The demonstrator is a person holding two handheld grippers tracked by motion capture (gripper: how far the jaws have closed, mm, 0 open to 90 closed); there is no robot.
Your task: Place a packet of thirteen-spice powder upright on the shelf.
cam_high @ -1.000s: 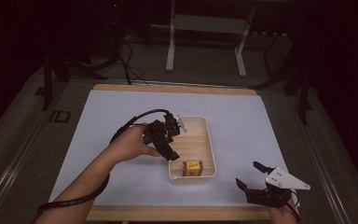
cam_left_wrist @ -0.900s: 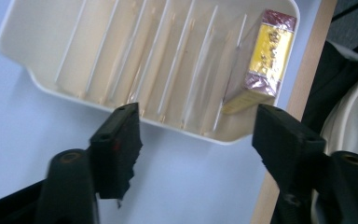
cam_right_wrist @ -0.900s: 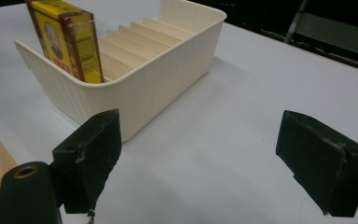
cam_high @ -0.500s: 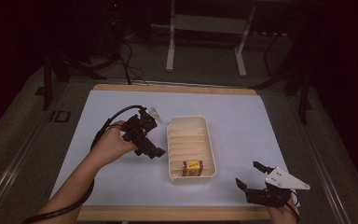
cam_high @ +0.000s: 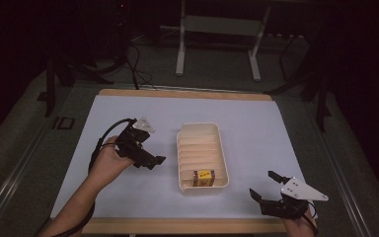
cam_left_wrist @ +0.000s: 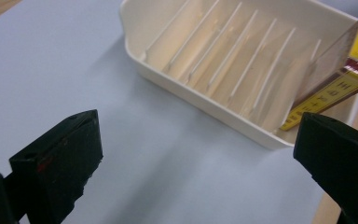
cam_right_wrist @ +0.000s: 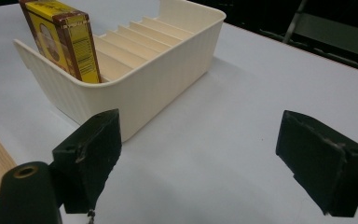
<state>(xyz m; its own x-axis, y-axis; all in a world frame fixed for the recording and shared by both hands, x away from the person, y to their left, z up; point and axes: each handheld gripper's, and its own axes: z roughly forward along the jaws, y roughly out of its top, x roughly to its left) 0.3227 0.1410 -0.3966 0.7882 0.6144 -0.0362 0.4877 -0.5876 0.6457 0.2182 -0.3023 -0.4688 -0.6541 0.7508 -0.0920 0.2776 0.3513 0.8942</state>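
A cream tray with several ribbed slots stands mid-table. A yellow and brown box stands upright in its nearest slot. My left gripper hovers over the mat just left of the tray. Its jaws have just opened wide, with nothing between them. From the left gripper view the tray lies ahead and the box is at the right. My right gripper stands open and empty near the front edge, right of the tray. In the right gripper view the tray wall and box are close at the left.
A pale mat covers the wooden table, whose bare front strip runs along the near side. A black cable loops behind the left hand. Metal stand legs rise on the dark floor beyond the table.
The left gripper has drawn away from over the tray, leftward and slightly down, and now stands beside it with jaws wider. The box stays in the tray. The right gripper has not moved.
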